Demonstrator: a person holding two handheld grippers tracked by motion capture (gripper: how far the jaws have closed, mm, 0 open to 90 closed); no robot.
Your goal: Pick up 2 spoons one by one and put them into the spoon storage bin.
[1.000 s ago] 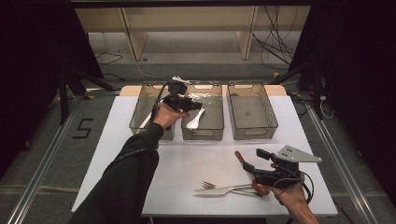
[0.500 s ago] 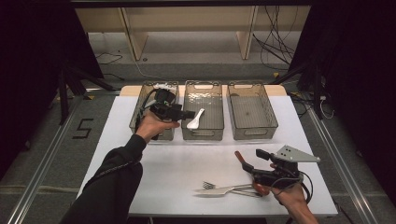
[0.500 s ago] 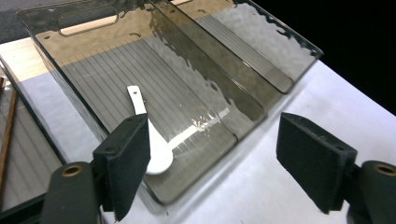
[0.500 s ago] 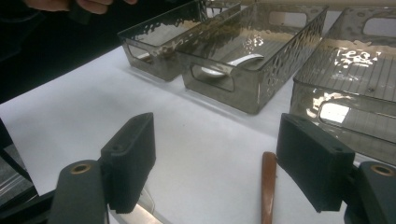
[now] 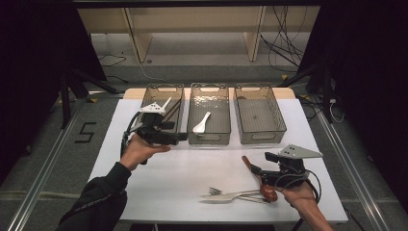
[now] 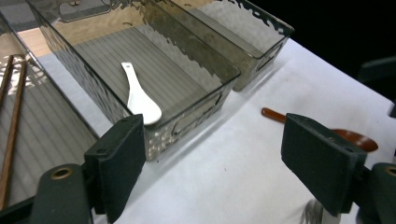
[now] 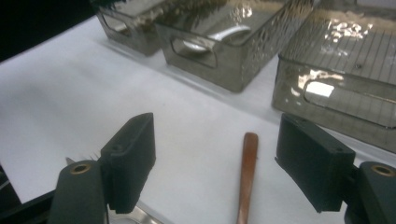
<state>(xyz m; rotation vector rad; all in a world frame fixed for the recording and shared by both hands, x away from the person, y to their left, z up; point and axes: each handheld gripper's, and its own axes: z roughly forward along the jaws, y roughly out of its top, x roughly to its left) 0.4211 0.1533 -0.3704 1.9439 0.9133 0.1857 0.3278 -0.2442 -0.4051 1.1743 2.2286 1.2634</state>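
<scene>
Sorting cutlery into bins. Left gripper (image 5: 182,136) jaws have just been opening, nothing between them; white spoon (image 5: 201,123) lying in middle bin (image 5: 209,138). Right gripper (image 5: 253,167) hovering wide over brown spoon (image 5: 257,178) (near right); next move, I judge: closing on its handle.

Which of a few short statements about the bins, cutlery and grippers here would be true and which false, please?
1. A white spoon lies in the middle bin. True.
2. The right bin holds a fork. False: it holds no cutlery.
3. The left gripper is open with nothing between its jaws. True.
4. The brown spoon lies in the left bin. False: it lies on the table by the right gripper.
</scene>
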